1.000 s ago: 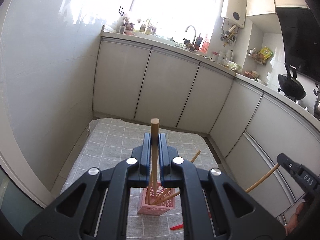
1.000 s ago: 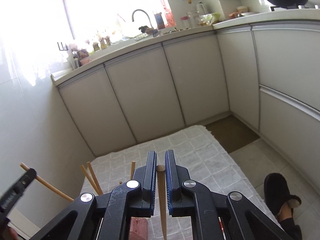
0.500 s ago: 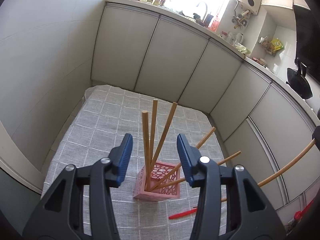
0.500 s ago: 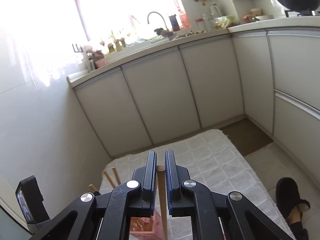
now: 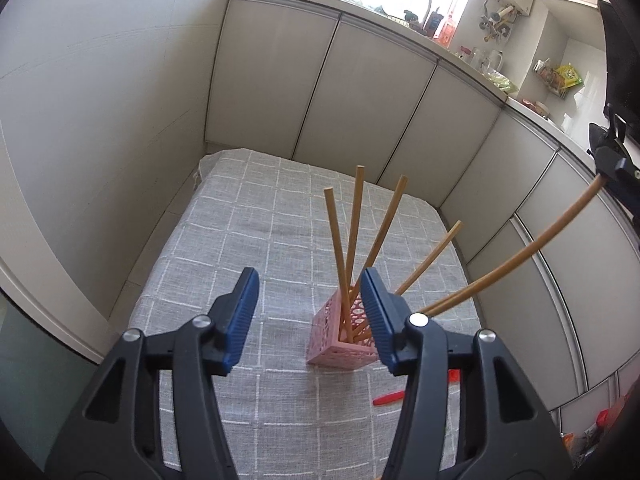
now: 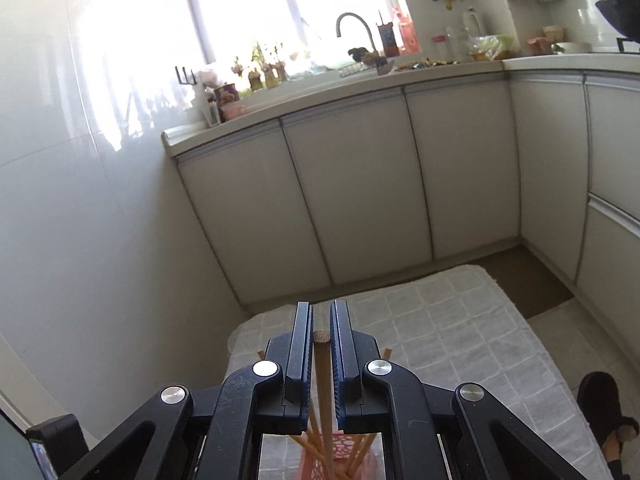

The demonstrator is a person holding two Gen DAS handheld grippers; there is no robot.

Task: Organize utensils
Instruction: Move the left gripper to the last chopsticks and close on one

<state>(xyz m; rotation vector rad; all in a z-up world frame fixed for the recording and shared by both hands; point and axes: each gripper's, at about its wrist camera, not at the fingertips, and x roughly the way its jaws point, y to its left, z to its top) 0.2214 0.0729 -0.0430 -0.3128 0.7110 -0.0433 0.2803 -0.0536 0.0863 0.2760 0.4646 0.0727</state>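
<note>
The left hand-held gripper hangs released above the tabletop, its blue-padded jaws spread wide with nothing between them. Just beyond it, partly behind the right-side jaw, stands a pink holder with a lattice wall, set on the grey checked cloth that covers the tabletop. Four chopsticks stand in the holder, fanned out: two near upright, two leaning to the right. A red item lies flat on the cloth just in front of the holder, apart from it.

The right hand-held gripper is clenched on a fifth chopstick, the jaws nearly together with the stick held upright between them and its blunt top end showing just above the pads. In the left wrist view this stick runs as a long slant from the right gripper at the upper right edge down toward the holder; its lower end is hidden behind the left gripper's jaw, so I cannot tell if the tip is inside. In the right wrist view the holder sits directly below the jaws.

White cabinets line the far wall.
</note>
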